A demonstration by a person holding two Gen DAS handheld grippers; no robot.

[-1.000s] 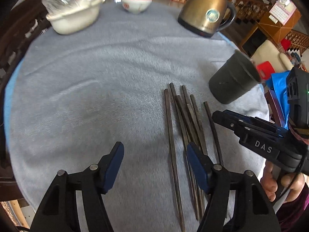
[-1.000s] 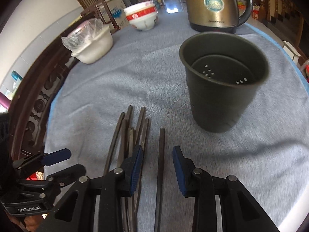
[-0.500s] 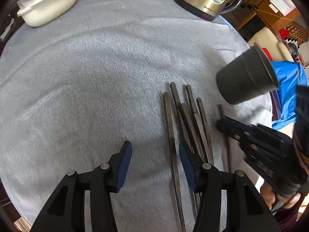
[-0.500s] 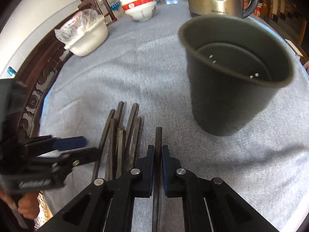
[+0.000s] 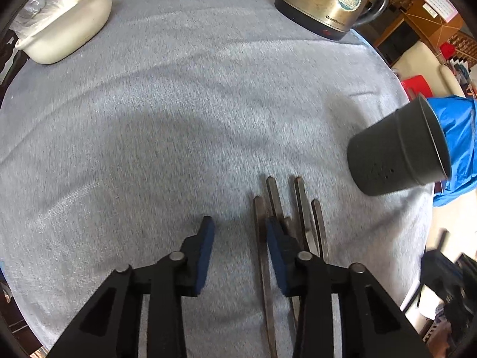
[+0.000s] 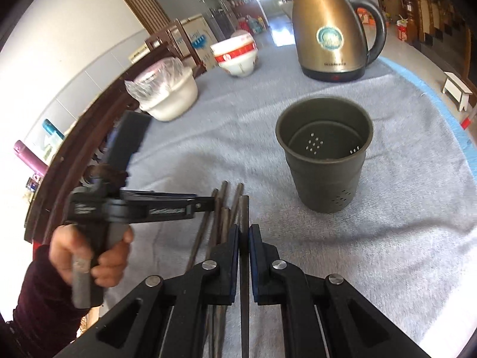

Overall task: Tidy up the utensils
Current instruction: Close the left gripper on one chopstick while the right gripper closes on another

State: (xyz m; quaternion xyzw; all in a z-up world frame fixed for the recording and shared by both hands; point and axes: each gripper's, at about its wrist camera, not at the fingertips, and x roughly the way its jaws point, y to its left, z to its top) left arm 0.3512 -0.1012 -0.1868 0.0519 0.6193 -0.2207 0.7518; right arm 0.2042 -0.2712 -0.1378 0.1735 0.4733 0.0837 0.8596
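Starting stage: holder cup (image 6: 324,152) looks empty, nothing sorted yet. Right gripper (image 6: 244,235) jaws clamped on one chopstick (image 6: 244,208) just short of the cup. Left gripper (image 5: 240,232) jaws apart over remaining chopsticks (image 5: 301,205) lying on the surface (image 5: 179,119) near the cup.

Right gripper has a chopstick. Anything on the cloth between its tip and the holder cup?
No. In the right wrist view only bare grey cloth separates the held chopstick from the dark utensil holder.
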